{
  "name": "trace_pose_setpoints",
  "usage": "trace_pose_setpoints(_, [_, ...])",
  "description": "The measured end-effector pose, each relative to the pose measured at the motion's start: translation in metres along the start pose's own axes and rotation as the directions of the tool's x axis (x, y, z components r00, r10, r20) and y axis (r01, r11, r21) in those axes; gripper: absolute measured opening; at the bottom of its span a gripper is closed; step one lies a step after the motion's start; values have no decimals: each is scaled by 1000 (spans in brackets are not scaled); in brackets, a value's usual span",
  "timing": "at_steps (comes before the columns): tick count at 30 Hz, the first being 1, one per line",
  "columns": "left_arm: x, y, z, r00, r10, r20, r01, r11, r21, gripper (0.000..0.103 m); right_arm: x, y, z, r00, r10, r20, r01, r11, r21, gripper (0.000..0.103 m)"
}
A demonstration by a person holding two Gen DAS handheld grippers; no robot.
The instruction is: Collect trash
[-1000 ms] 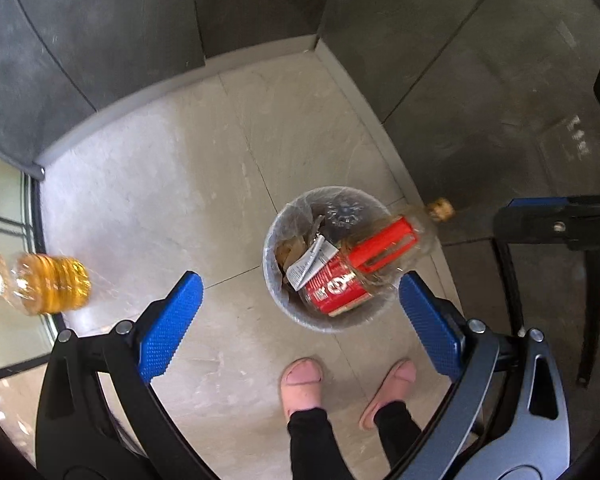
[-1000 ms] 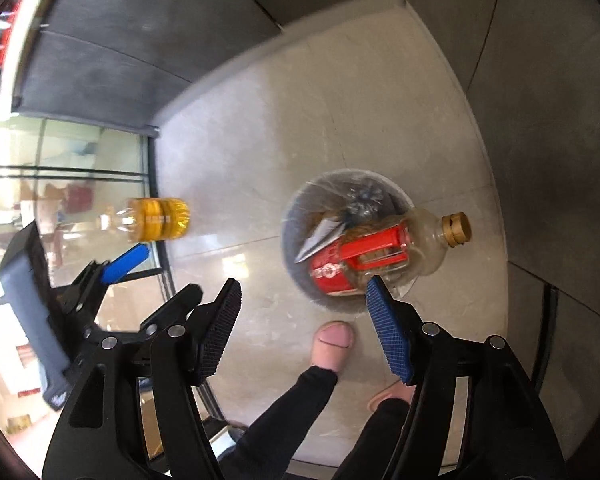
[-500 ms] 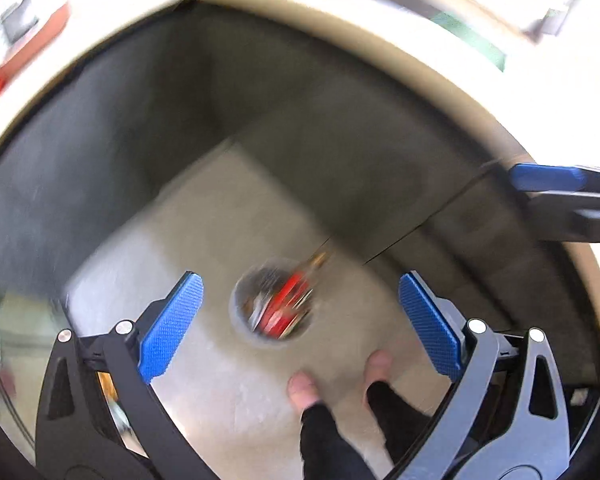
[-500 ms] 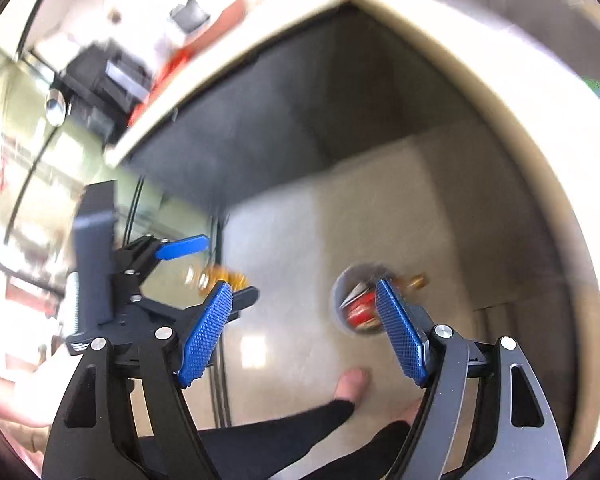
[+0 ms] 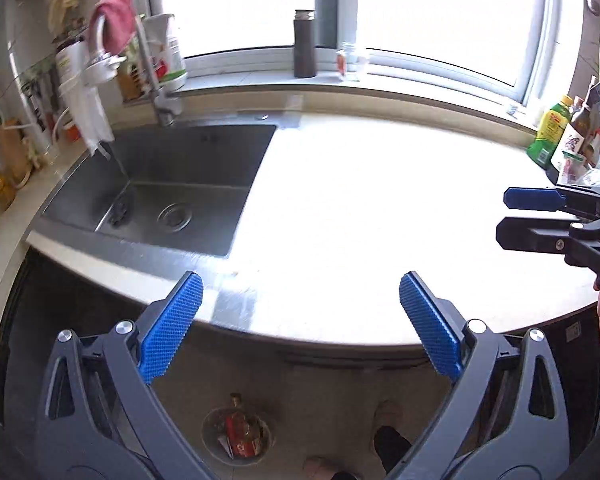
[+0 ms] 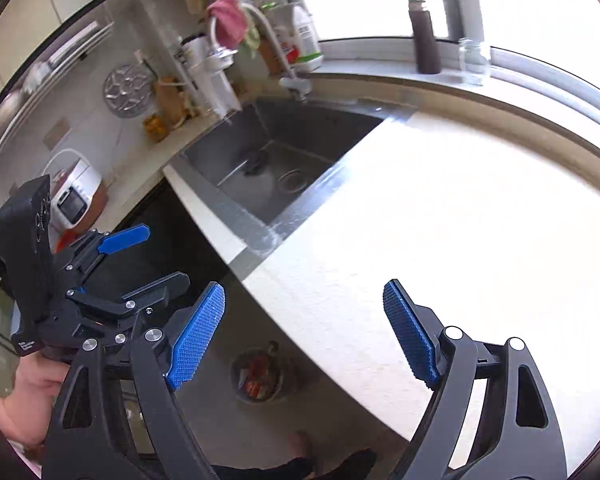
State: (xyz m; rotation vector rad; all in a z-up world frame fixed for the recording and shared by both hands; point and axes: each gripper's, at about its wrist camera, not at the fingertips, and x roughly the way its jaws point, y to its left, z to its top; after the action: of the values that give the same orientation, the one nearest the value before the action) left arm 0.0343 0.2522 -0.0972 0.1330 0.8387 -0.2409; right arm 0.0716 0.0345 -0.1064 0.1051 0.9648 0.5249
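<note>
Now your left gripper [image 5: 298, 326] and right gripper [image 6: 304, 330], both spread and empty, hang above the table [image 5: 380, 208], with the trash bin [image 5: 236, 432] far below them on the floor.

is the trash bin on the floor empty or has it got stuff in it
Not empty. The trash bin on the floor below the counter edge holds a red-labelled bottle and other scraps.

Both wrist views face the countertop [image 5: 380, 208] from its front, sharing the sink [image 6: 284, 152].
</note>
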Motion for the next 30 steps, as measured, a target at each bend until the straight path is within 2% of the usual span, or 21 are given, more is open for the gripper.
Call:
trace_pose_setpoints(6, [22, -79, 61, 996, -74, 40, 71, 994, 84, 96, -45, -76, 3, 990, -134, 42, 132, 990, 44, 82])
trace_pose_setpoints(10, [33, -118, 84, 993, -107, 51, 101, 988, 115, 96, -64, -103, 7, 969, -241, 62, 238, 970, 46, 86])
trace_pose_setpoints(14, [43, -152, 103, 991, -122, 62, 113, 984, 140, 96, -80, -128, 10, 957, -280, 78, 278, 960, 39, 86])
trace_pose_setpoints(19, [55, -171, 118, 987, -141, 71, 130, 982, 139, 96, -95, -156, 19, 953, -288, 96, 282, 956, 76, 87])
trace_pose_setpoints(22, [65, -176, 126, 984, -166, 60, 156, 978, 138, 96, -93, -161, 22, 943, -320, 88, 313, 946, 86, 87])
trace_pose_setpoints(26, [78, -180, 134, 981, -186, 53, 174, 969, 173, 96, -86, -164, 23, 920, -382, 83, 372, 921, 114, 87])
trace_pose_setpoints(30, [93, -176, 140, 976, -215, 36, 204, 959, 195, 96, -80, -169, 20, 888, -452, 84, 429, 880, 202, 88])
